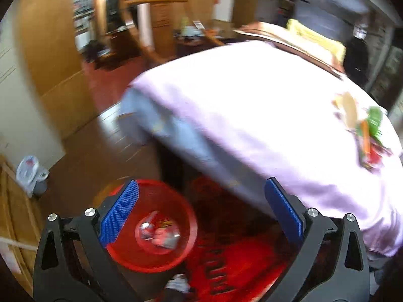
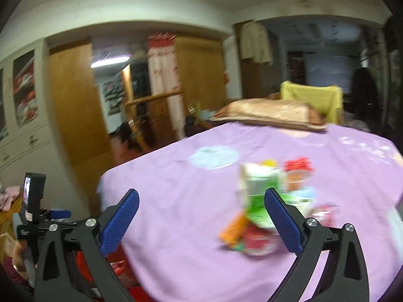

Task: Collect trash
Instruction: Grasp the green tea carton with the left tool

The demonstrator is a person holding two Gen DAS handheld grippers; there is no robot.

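Left gripper (image 1: 201, 211) spread wide, held above red bin (image 1: 151, 226), right gripper (image 2: 201, 216) spread wide, wrapper pile (image 2: 264, 201) lying just ahead on purple bedsheet (image 2: 176, 201)

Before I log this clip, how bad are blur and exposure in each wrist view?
Left wrist view: the lilac bedsheet is blown out almost white and smeared, yet the open left claw stays sharp over the red mesh waste basket. Right wrist view: exposure is even, but the pile of colourful snack wrappers is motion-blurred, labels unreadable; the open right claw is crisp.
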